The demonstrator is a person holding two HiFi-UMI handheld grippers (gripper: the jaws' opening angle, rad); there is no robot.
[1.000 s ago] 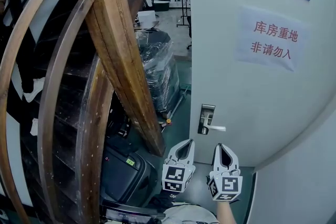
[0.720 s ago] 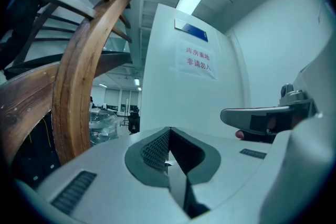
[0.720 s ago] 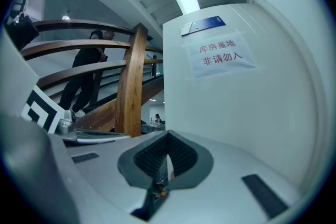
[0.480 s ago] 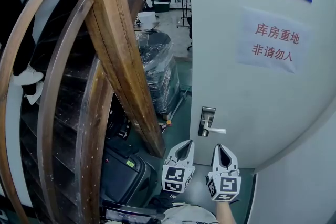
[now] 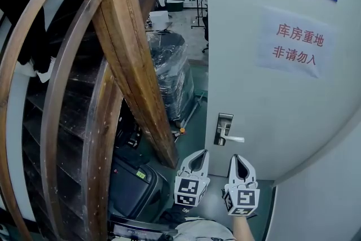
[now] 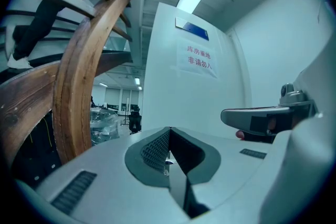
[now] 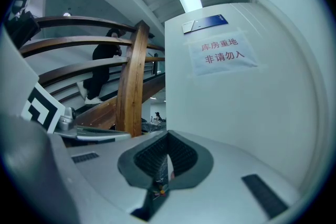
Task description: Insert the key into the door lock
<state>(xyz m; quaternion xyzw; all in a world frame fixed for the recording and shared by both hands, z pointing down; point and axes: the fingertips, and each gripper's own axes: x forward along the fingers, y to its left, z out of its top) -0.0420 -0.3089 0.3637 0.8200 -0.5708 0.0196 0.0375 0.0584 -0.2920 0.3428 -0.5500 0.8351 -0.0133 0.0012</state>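
Silver upright door lock (image 5: 223,126), lever (image 5: 236,139) pointing right

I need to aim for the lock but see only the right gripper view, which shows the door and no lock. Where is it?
Observer: In the head view the lock plate sits by the door's left edge, its lever handle pointing right.
Operator: Which gripper is closer in line?
Observer: The plate lies between the left gripper and right gripper, nearer the right.
Operator: And the left fingers?
Observer: The fingers meet at the tips in the left gripper view; I see nothing held.
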